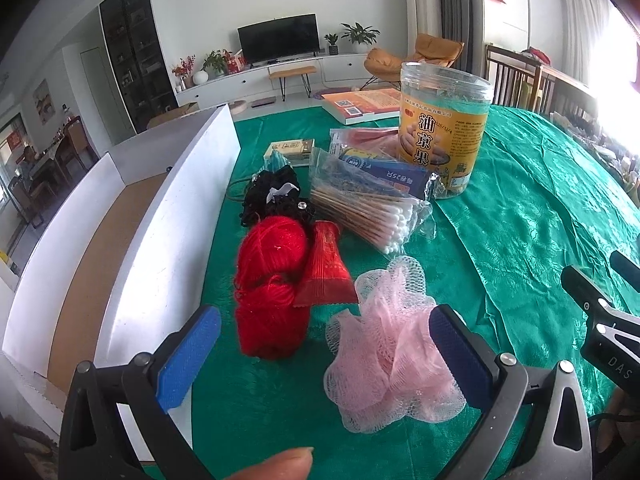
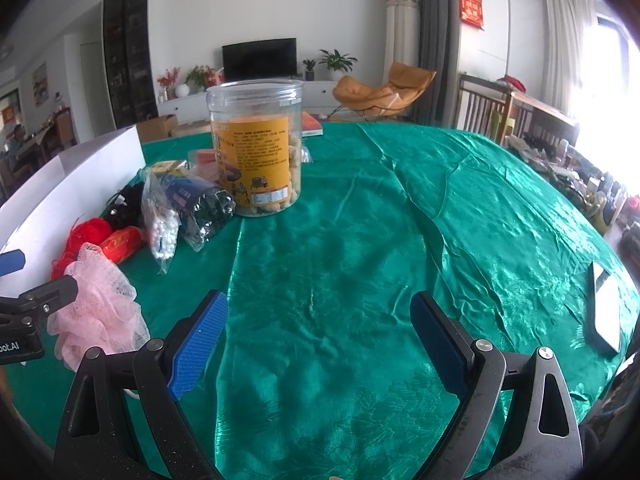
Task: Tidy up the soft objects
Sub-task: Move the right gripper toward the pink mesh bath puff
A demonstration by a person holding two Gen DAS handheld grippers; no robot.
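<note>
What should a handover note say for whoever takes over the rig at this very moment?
Left gripper: open, empty, low over the pink mesh sponge, not yet closed on it.
Right gripper: open, empty, over bare green tablecloth.
Soft things: the sponge, red yarn and a black hair tie lie on the cloth beside the white box.
Also there: cotton swabs, snack jar, red packet.
Done: nothing visibly sorted; the part of the box that shows holds nothing.
Left: likely grasp the sponge first, then yarn and hair tie.
</note>
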